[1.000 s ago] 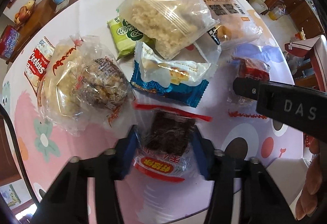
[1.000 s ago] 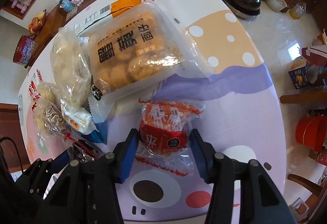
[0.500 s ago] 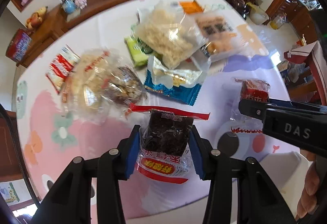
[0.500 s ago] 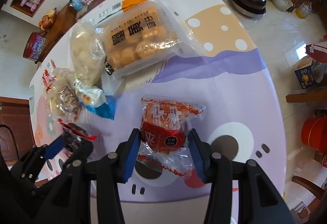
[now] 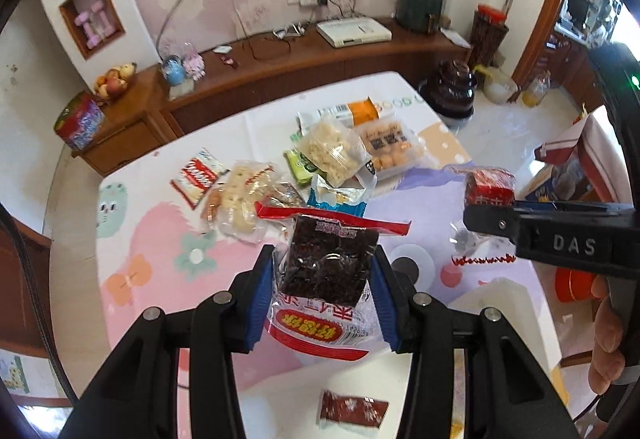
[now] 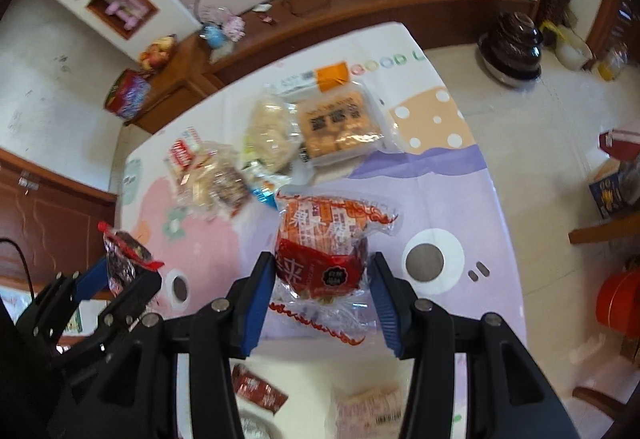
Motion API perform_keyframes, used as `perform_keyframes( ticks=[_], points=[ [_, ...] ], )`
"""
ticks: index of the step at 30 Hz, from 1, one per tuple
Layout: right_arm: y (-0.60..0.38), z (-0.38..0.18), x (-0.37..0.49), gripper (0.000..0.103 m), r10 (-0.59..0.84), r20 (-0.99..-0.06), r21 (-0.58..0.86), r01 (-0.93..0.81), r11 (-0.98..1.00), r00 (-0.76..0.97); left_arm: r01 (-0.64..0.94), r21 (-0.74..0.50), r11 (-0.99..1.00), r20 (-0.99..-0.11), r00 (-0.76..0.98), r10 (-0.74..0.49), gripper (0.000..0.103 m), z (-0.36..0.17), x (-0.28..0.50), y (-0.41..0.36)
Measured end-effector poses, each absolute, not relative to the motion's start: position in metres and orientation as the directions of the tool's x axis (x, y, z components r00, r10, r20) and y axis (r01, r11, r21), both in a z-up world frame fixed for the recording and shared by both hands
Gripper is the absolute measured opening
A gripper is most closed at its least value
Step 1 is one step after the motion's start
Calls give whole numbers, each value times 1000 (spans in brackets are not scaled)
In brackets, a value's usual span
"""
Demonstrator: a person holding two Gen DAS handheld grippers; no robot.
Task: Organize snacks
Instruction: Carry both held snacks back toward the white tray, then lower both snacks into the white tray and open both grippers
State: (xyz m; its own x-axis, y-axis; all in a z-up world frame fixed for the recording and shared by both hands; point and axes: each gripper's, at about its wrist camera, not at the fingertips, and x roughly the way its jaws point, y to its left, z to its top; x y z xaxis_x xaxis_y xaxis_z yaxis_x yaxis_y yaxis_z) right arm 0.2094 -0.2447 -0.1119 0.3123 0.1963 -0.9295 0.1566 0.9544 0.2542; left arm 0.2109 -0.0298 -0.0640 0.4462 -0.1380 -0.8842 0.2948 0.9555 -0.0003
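Both snack packets now lifted clear of the table.
Left gripper clamps the dark brownie-like cake in clear red-trimmed wrapper; right gripper clamps the red-and-orange clear-wrapped pastry packet, both raised above the pastel cartoon tablecloth's near edge, ready for sorting.

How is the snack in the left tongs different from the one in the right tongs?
The dark snack pack in the left tongs shows a blackish-brown block under a red sealed strip. The red snack pack in the right tongs shows orange-and-white print above a red label, and its contents look rounder. Both have clear wrappers and are held above the table, pinched between blue pads.
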Motion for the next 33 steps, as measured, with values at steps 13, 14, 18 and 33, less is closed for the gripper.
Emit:
perform_keyframes(
  ticks=[13, 14, 18, 33],
  points=[
    [-212, -34, 130, 48, 218, -881, 227, -28, 974, 420, 204, -55, 977, -848, 507, -154, 44, 6, 132, 5],
    [-209, -29, 124, 48, 216, -878, 220, -42, 975, 427, 199, -62, 978, -848, 506, -156, 44, 8, 128, 6],
    [-201, -16, 102, 48, 215, -869, 198, -85, 976, 445, 188, -76, 979, -847, 506, -163, 44, 15, 107, 7],
    [-208, -36, 37, 48, 153, -904, 117, -114, 987, 400, 170, -27, 985, -878, 468, -105, 45, -15, 43, -13]
  ],
)
